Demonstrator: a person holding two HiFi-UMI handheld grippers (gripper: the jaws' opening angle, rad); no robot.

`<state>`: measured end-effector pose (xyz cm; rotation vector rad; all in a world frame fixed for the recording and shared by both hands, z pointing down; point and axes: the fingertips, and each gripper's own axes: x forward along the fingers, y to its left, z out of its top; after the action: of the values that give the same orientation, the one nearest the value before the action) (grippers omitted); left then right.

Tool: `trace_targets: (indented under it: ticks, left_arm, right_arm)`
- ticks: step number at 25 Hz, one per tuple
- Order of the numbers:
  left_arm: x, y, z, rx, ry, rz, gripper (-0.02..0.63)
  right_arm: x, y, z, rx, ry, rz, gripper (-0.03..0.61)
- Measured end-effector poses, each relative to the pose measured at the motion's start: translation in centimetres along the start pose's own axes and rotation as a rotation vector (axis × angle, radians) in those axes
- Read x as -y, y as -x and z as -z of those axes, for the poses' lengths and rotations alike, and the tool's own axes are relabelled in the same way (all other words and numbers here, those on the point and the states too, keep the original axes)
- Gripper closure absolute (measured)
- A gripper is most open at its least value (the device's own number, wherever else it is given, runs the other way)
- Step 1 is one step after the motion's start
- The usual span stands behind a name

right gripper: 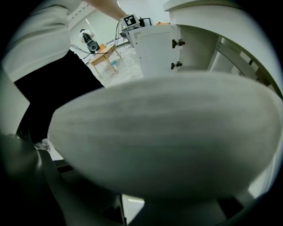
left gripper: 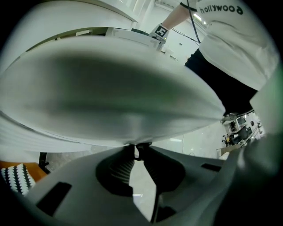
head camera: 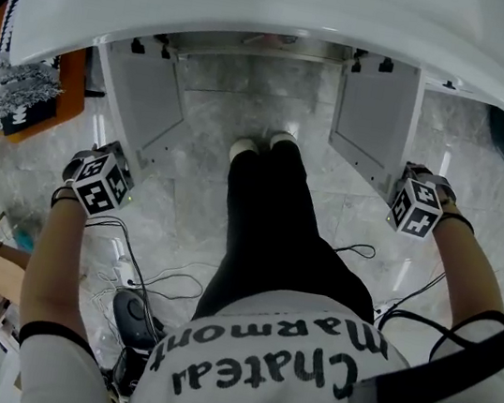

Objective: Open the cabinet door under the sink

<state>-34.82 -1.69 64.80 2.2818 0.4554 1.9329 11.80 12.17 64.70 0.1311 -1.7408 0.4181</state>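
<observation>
Though views blur, cabinet doors (head camera: 372, 115) seemingly jut outward, upright.

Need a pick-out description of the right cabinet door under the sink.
Find the white sink counter arching across the head view's top. Beneath it two pale grey doors hang open either side of the person's white shoes. The right cabinet door is the one on the picture's right, squarer than the slanted left cabinet door.
</observation>
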Motion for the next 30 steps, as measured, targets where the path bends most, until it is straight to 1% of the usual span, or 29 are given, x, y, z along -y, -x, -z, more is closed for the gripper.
trace_targets:
  ticks: [4,10,15,19,24,28,30]
  left_arm:
    - [0.0,0.1,1.3,-0.037,-0.015,0.014,0.569]
    - [-0.1,0.7,3.3,-0.071,-0.033,0.015,0.565]
    - [-0.2,1.0,4.3,-0.077,-0.073,0.022,0.565]
    - [-0.4,1.1,5.1,-0.092,-0.119,0.012,0.565]
    - [-0.7,1.3,5.9,-0.109,-0.178,0.015,0.565]
    - [-0.7,1.5,6.4,-0.109,-0.202,0.017,0.565]
    - [-0.8,1.5,6.8,-0.11,-0.212,0.018,0.565]
  right_arm:
    - [0.0,-0.2,1.1,-0.039,0.041,-0.018,0.514]
    - [0.1,0.1,1.8,-0.055,0.077,-0.029,0.511]
    - [0.0,0.3,2.1,-0.059,0.123,-0.036,0.511]
    - [0.1,0.2,2.4,-0.058,0.168,-0.04,0.511]
    - [0.3,0.2,2.8,-0.054,0.253,-0.042,0.511]
    - [0.2,0.4,2.7,-0.052,0.357,-0.043,0.512]
    - [0.1,0.2,2.8,-0.049,0.381,-0.042,0.512]
